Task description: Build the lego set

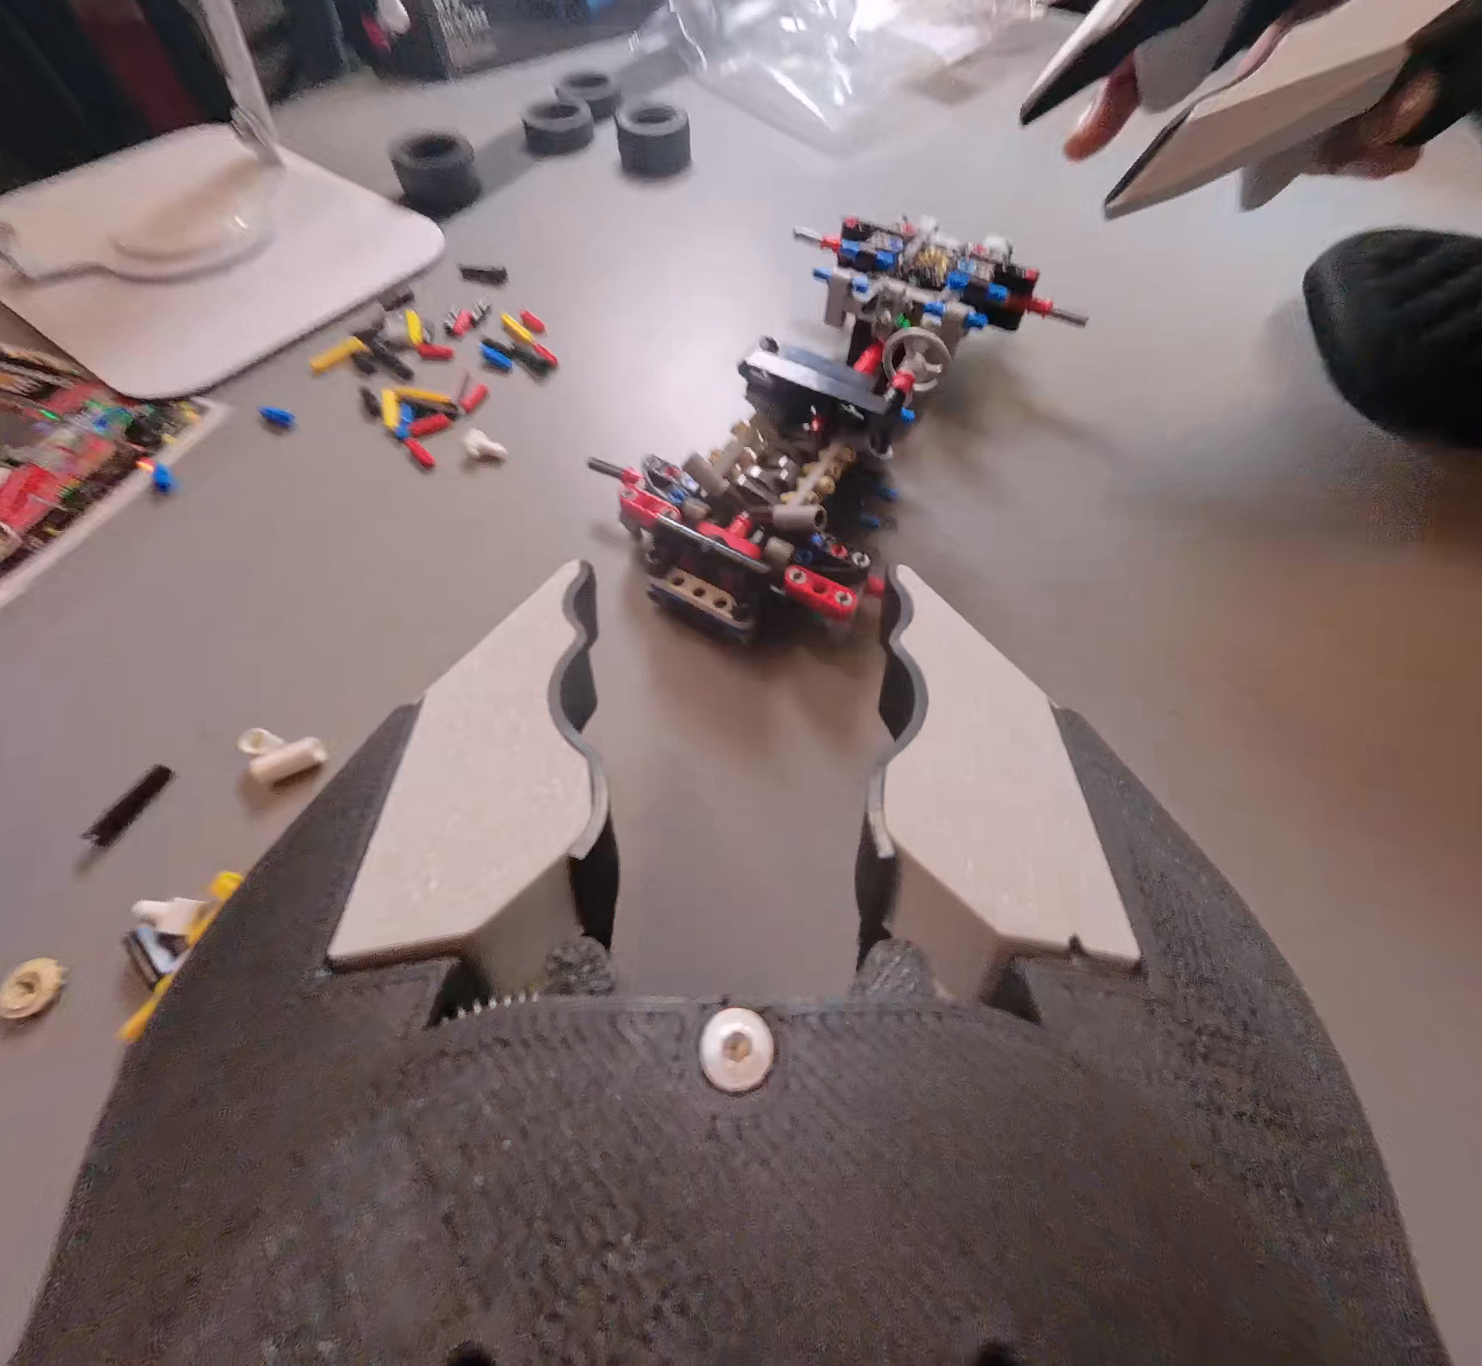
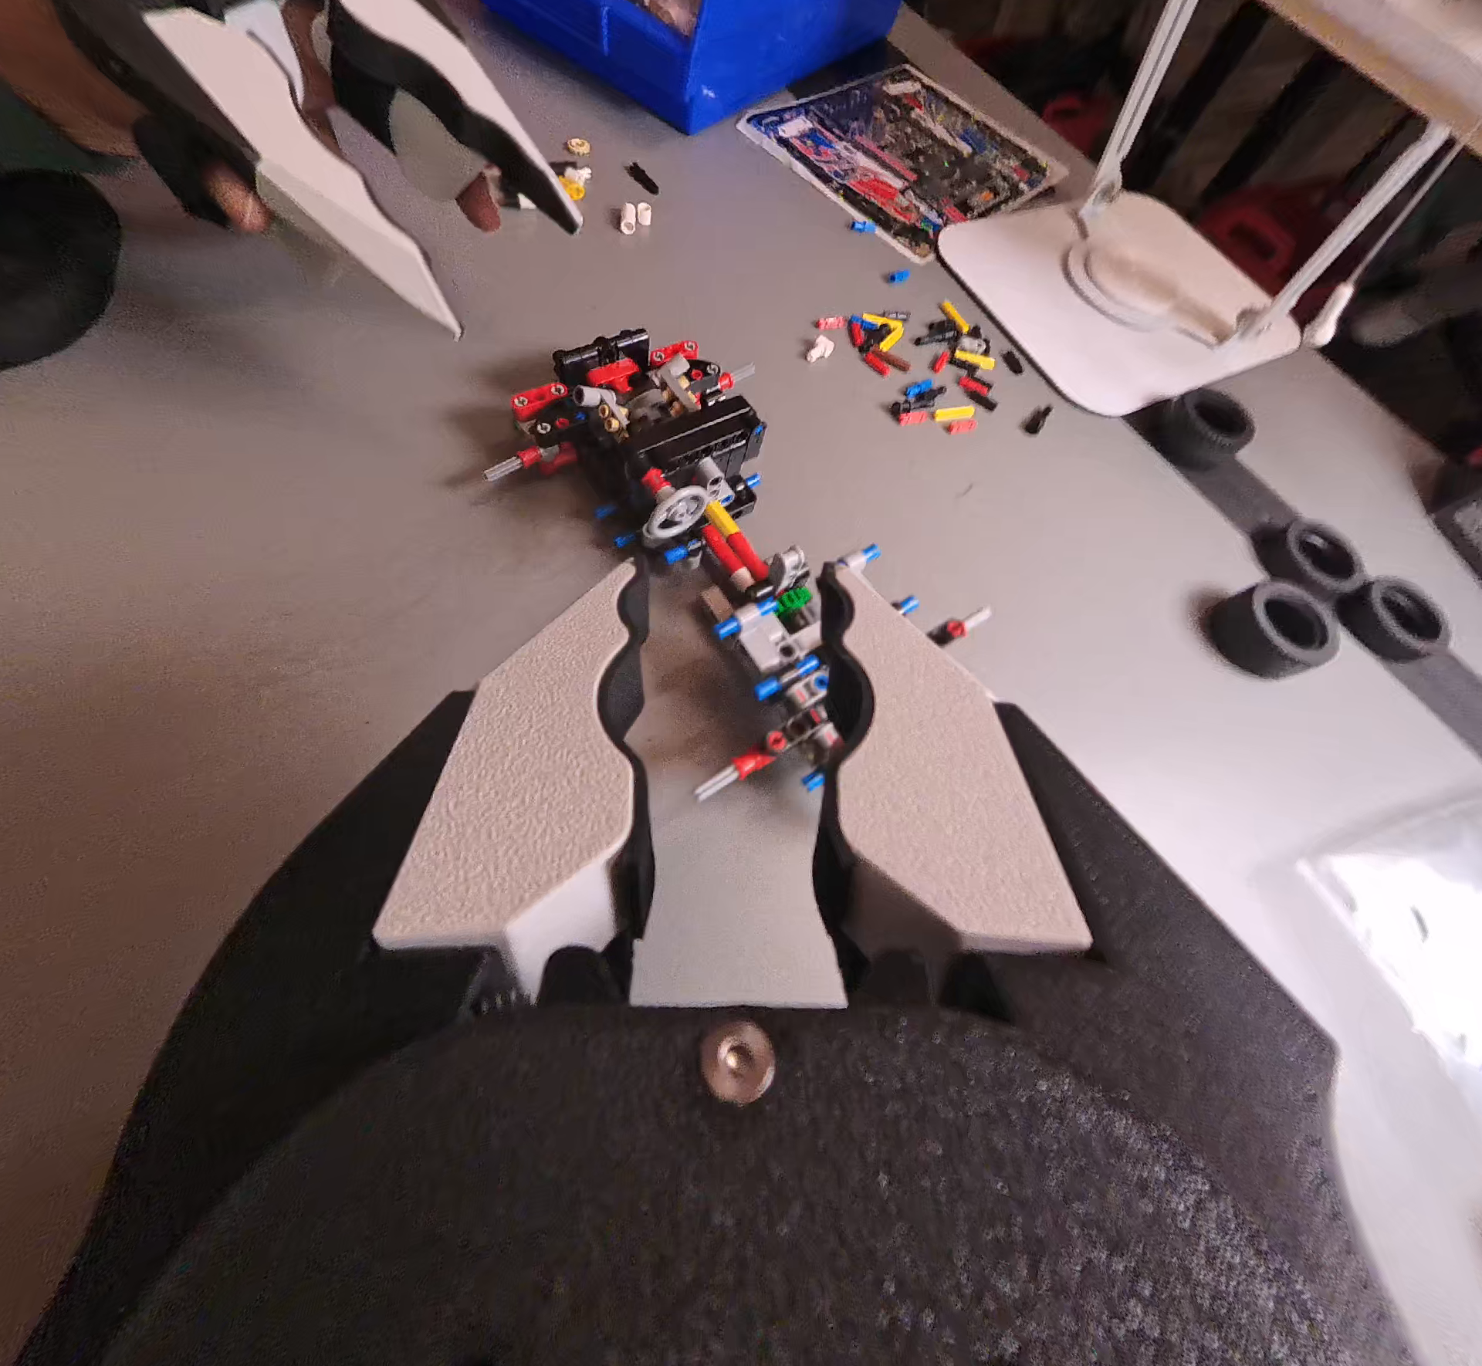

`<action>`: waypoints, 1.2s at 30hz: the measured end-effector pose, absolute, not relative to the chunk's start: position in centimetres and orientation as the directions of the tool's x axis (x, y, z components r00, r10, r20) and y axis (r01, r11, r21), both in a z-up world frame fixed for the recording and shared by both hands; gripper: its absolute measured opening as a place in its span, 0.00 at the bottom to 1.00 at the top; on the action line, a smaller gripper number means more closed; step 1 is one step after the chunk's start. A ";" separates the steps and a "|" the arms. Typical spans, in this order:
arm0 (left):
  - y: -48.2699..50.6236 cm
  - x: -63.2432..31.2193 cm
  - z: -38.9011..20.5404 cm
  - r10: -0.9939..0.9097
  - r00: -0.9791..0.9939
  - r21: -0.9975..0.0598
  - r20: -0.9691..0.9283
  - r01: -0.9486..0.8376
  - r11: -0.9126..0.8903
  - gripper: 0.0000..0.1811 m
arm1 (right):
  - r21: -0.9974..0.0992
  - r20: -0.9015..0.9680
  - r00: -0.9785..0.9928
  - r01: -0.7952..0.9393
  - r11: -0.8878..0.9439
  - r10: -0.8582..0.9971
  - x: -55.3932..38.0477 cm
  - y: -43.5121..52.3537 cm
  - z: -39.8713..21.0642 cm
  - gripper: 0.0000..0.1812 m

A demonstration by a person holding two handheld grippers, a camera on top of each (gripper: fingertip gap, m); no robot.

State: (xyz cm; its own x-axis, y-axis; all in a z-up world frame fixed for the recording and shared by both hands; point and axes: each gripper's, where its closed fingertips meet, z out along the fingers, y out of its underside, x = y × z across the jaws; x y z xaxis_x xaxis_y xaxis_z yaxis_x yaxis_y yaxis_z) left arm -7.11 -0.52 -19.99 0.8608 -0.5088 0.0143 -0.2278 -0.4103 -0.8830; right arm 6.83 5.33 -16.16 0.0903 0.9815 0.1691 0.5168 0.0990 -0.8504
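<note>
A partly built lego car chassis [image 1: 802, 461] of black, red and grey pieces with a grey steering wheel lies on the grey table; it also shows in the right wrist view [image 2: 641, 429]. My left gripper [image 1: 738, 590] is open and empty, its tips just short of the chassis's near end. My right gripper [image 2: 734, 574] is open and empty, above the chassis's other end, whose axle part shows between the fingers. Each gripper also shows in the other's view, the right gripper [image 1: 1071, 165] and the left gripper [image 2: 513, 277], both open.
A pile of small loose pieces [image 1: 433, 373] [image 2: 930, 365] lies beside a white lamp base [image 1: 200, 261] [image 2: 1123, 293]. Several black tyres [image 1: 561, 125] [image 2: 1315, 606], an instruction booklet [image 1: 64, 461] [image 2: 898, 157], a blue bin [image 2: 682, 4], clear bags [image 1: 842, 28] and white connectors [image 1: 281, 754] lie around.
</note>
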 end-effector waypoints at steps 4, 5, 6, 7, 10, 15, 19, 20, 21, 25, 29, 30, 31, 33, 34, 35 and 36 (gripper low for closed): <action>-1.0 -5.7 -22.8 -0.553 0.828 -0.808 -0.099 -0.391 -0.441 0.45 | -0.780 0.201 0.166 0.623 0.055 0.966 9.8 6.1 -19.6 0.34; -0.9 -5.6 -23.1 -0.558 0.821 -0.798 -0.119 -0.413 -0.438 0.45 | -0.760 0.203 0.174 0.649 0.043 0.964 10.6 6.6 -20.6 0.37; -0.8 -5.8 -23.4 -0.557 0.820 -0.789 -0.133 -0.428 -0.441 0.46 | -0.752 0.176 0.174 0.659 0.019 0.969 11.2 6.8 -21.3 0.39; -0.6 -6.1 -23.6 -0.554 0.820 -0.781 -0.142 -0.437 -0.446 0.46 | -0.752 0.149 0.179 0.660 -0.006 0.973 11.7 7.2 -21.7 0.40; -0.4 -6.6 -24.1 -0.560 0.822 -0.777 -0.106 -0.420 -0.469 0.45 | -0.753 0.166 0.115 0.656 0.051 0.979 12.8 8.2 -22.0 0.34; 0.0 -6.5 -24.5 -0.577 0.809 -0.771 -0.113 -0.437 -0.462 0.45 | -0.716 0.267 0.030 0.675 0.177 0.963 12.4 10.4 -23.3 0.29; 0.5 -6.3 -24.9 -0.586 0.798 -0.758 -0.143 -0.468 -0.453 0.43 | -0.694 0.331 -0.005 0.676 0.247 0.944 11.7 11.3 -23.9 0.22; 0.6 -6.2 -24.9 -0.590 0.795 -0.761 -0.142 -0.469 -0.449 0.41 | -0.691 0.334 -0.006 0.678 0.249 0.942 11.6 11.3 -24.0 0.22; 0.7 -6.2 -24.9 -0.594 0.792 -0.762 -0.143 -0.471 -0.445 0.40 | -0.694 0.331 -0.006 0.676 0.248 0.944 11.5 11.3 -23.9 0.21; 1.1 -6.3 -24.9 -0.596 0.791 -0.765 -0.141 -0.469 -0.441 0.33 | -0.670 0.345 -0.006 0.698 0.250 0.939 11.9 11.4 -24.2 0.22; 1.4 -6.5 -24.9 -0.586 0.793 -0.766 -0.167 -0.479 -0.430 0.26 | -0.694 0.326 0.012 0.681 0.231 0.945 12.6 11.3 -23.4 0.22; 1.5 -6.6 -24.9 -0.583 0.794 -0.766 -0.173 -0.481 -0.427 0.26 | -0.699 0.326 0.018 0.677 0.229 0.945 12.6 11.3 -23.2 0.22; 1.6 -6.7 -24.9 -0.579 0.795 -0.765 -0.180 -0.483 -0.426 0.25 | -0.698 0.325 0.021 0.679 0.225 0.945 12.7 11.3 -23.3 0.22; 1.7 -6.9 -24.9 -0.568 0.800 -0.763 -0.194 -0.487 -0.425 0.22 | -0.690 0.324 0.018 0.689 0.223 0.946 12.8 11.3 -23.6 0.22; 1.7 -6.9 -24.9 -0.566 0.800 -0.763 -0.197 -0.488 -0.424 0.22 | -0.686 0.321 0.013 0.693 0.222 0.947 12.8 11.1 -23.8 0.22; 1.7 -6.9 -24.9 -0.563 0.802 -0.763 -0.197 -0.487 -0.425 0.22 | -0.683 0.320 0.012 0.696 0.222 0.947 12.9 11.0 -24.0 0.22; 1.7 -7.0 -24.9 -0.559 0.805 -0.763 -0.198 -0.485 -0.428 0.22 | -0.678 0.321 0.013 0.702 0.220 0.947 13.0 11.0 -24.0 0.22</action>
State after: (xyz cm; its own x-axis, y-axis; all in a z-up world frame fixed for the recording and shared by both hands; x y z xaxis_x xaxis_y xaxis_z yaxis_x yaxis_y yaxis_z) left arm -6.97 1.70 -24.90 0.8051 -0.5594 -0.1975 -0.4845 -0.4279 -0.7630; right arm 12.97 10.98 -24.01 0.0132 0.9471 0.3206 0.7020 0.2195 -0.6775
